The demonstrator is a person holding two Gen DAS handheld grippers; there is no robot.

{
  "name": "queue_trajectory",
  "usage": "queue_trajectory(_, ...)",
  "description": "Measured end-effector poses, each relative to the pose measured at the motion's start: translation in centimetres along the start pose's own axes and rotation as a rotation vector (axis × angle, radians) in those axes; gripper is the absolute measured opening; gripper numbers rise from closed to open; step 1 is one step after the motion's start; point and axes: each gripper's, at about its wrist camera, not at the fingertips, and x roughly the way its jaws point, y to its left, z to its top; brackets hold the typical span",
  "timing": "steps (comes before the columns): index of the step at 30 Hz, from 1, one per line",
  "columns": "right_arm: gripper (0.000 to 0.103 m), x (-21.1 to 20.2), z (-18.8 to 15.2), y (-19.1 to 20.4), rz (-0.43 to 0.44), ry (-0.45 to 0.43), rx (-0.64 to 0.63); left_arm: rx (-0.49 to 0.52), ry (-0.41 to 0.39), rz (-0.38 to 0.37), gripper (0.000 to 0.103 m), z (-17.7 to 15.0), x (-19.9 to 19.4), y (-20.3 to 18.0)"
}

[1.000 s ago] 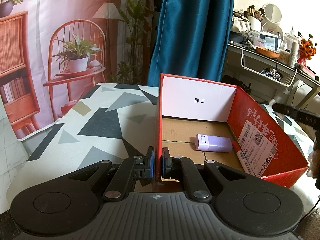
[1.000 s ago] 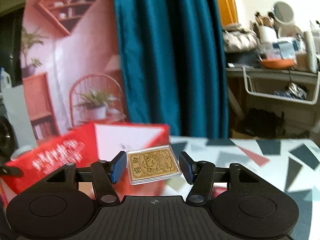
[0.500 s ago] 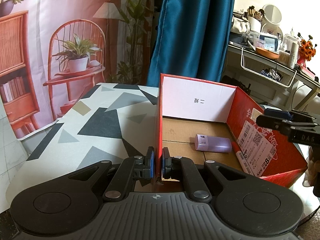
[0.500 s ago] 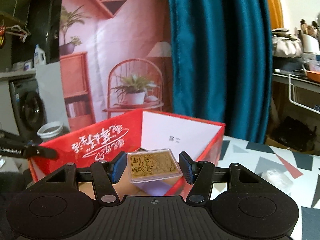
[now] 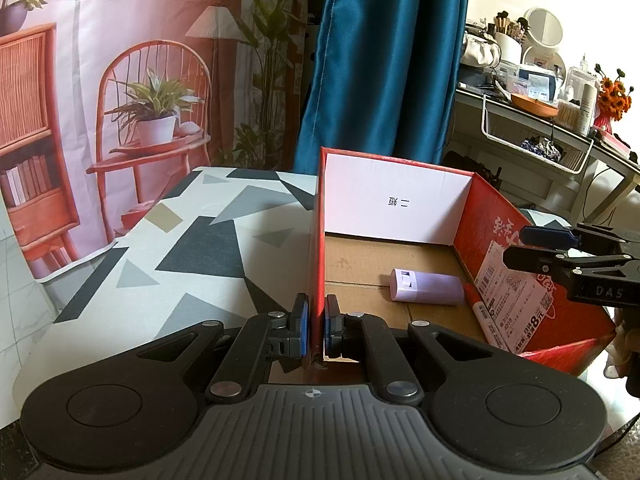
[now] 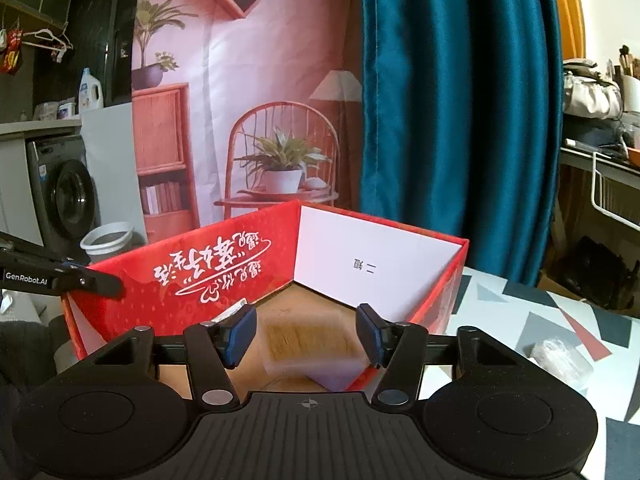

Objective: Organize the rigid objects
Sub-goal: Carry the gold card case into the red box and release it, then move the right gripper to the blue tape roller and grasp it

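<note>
My left gripper [image 5: 315,324] is shut on the left wall of the red cardboard box [image 5: 316,240]. In the box lie a lilac tube [image 5: 426,286] and a red marker [image 5: 482,312]. My right gripper [image 6: 306,334] is open above the box [image 6: 180,280]. A gold card in a clear case [image 6: 312,342] shows blurred between and below its fingers, free of both pads, over the box floor. The right gripper also shows in the left wrist view [image 5: 560,252] over the box's right wall.
The box stands on a table with a grey, black and white triangle cloth [image 5: 180,248]. A clear plastic item [image 6: 560,360] lies on the cloth right of the box. A blue curtain [image 5: 384,60] hangs behind. A cluttered shelf [image 5: 540,120] is at the right.
My right gripper moved over the box, then opened. The gold card has left the fingers and is dropping into the box. My left gripper has stayed clamped on the box wall.
</note>
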Motion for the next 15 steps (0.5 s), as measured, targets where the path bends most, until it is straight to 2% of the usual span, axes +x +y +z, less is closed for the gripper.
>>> queue_trajectory(7,0.050,-0.9,0.1,-0.5,-0.046,-0.053,0.010,0.002,-0.001,0.000,0.009,0.0,-0.1,0.0)
queue_trajectory(15,0.051,-2.6,-0.2,-3.4,-0.182,-0.141,0.097,0.004,-0.001,0.002,0.009,0.0,-0.1,0.0)
